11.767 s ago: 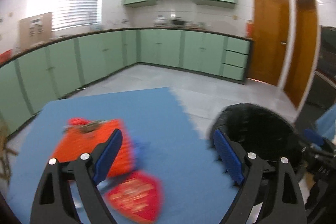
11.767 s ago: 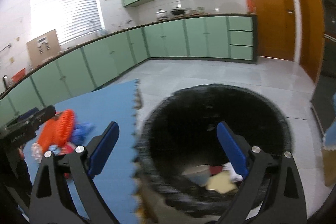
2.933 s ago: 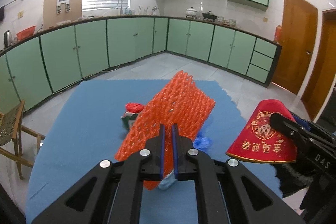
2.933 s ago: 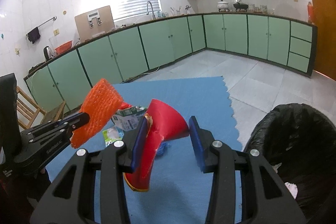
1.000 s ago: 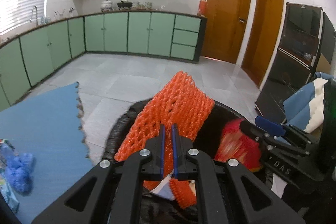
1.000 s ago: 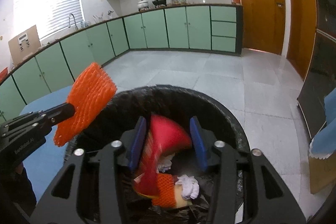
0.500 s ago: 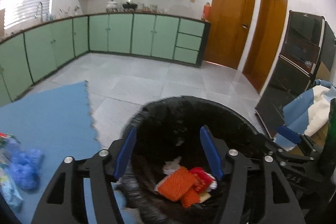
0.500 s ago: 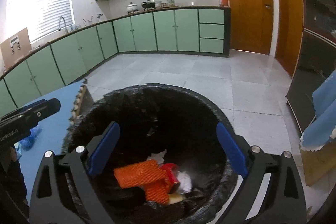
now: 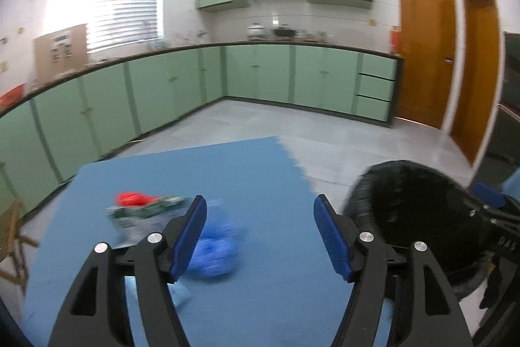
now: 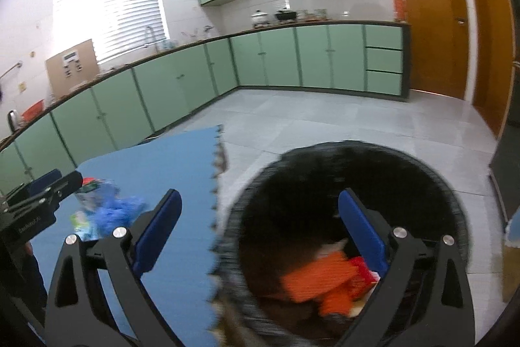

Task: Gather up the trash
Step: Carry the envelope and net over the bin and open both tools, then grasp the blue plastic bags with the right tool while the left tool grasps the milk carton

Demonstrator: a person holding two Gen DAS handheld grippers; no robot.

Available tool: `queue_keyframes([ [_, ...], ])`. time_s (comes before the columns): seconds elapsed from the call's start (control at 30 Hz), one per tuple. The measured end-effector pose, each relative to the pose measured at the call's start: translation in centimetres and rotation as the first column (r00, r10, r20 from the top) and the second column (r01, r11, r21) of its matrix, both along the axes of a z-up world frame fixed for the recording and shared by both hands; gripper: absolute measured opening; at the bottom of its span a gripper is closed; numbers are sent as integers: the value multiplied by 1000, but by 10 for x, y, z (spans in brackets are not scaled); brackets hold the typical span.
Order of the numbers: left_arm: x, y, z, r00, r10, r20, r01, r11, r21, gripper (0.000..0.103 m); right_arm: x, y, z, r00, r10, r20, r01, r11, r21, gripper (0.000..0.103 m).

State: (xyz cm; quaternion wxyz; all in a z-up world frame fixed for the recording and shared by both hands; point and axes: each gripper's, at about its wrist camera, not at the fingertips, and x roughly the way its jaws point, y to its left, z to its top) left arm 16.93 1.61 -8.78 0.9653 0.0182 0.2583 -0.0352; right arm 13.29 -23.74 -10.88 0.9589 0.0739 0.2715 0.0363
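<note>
Both grippers empty over mat and bin.
Left gripper point(image 9: 260, 233): fingers opening, nothing between them; blue wad point(image 9: 214, 251) and green-white carton point(image 9: 143, 217) lie on blue mat point(image 9: 260, 171) at 10 o'clock. Right gripper point(image 10: 260, 233): fingers released; orange mesh point(image 10: 320, 280) inside black bin point(image 10: 422, 184) at 5 o'clock.

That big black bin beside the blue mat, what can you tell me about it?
The black bin is round and open-topped, lined with what looks like a crinkled black bag. It stands upright on the grey tiled floor, close against the toothed edge of the blue mat. Inside lie orange mesh netting, something red and pale scraps. The right gripper hovers open above it, holding nothing.
</note>
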Motion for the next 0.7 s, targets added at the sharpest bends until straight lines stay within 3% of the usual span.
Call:
queue_keyframes([
  [0.3, -7, 74, -39, 977, 189, -94, -189, 982, 5, 69, 17, 80, -14, 995, 101, -25, -101, 995, 8, 94],
  [0.7, -2, 76, -83, 954, 239, -180, -246, 969, -14, 69, 35, 110, -33, 988, 142, -59, -143, 990, -15, 94],
])
